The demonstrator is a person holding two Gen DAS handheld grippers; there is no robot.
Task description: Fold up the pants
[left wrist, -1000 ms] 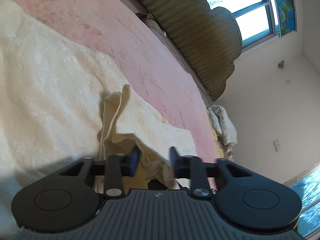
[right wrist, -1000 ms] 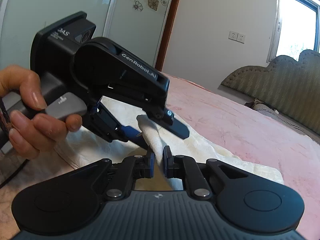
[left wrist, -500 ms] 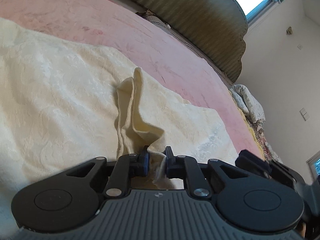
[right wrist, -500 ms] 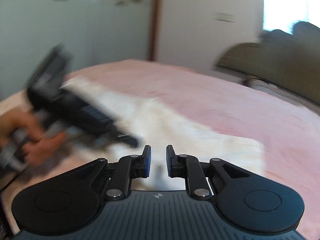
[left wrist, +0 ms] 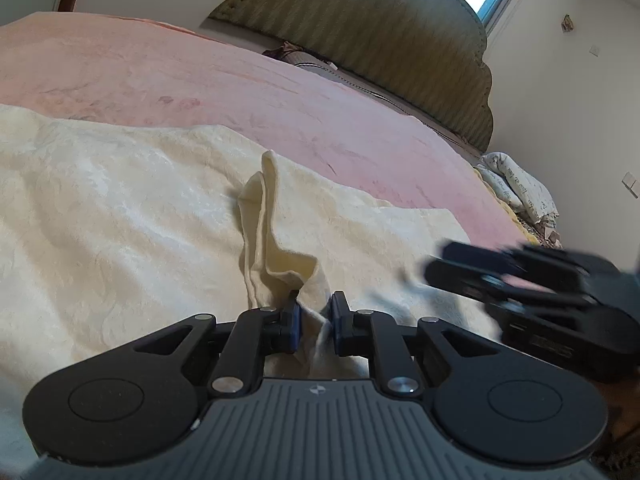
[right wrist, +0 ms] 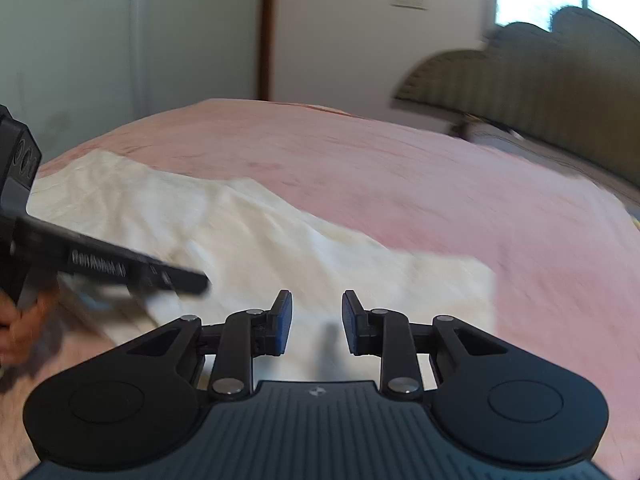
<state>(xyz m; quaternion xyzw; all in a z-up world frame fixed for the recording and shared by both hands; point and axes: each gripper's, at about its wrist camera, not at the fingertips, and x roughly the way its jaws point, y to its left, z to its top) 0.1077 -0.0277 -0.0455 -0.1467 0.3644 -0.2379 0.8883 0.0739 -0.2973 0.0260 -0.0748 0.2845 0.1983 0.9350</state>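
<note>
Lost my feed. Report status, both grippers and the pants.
Left gripper shut on pants. Right gripper opening, nothing between fingers. Pants on pink bedspread. Nothing in the way.

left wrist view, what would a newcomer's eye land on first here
The cream pants spread across the pink bedspread, pinched into a raised ridge that runs into the left claw. At the right edge the right claw shows blurred, its jaws opening with nothing between them. Behind stands an olive scalloped headboard.
</note>
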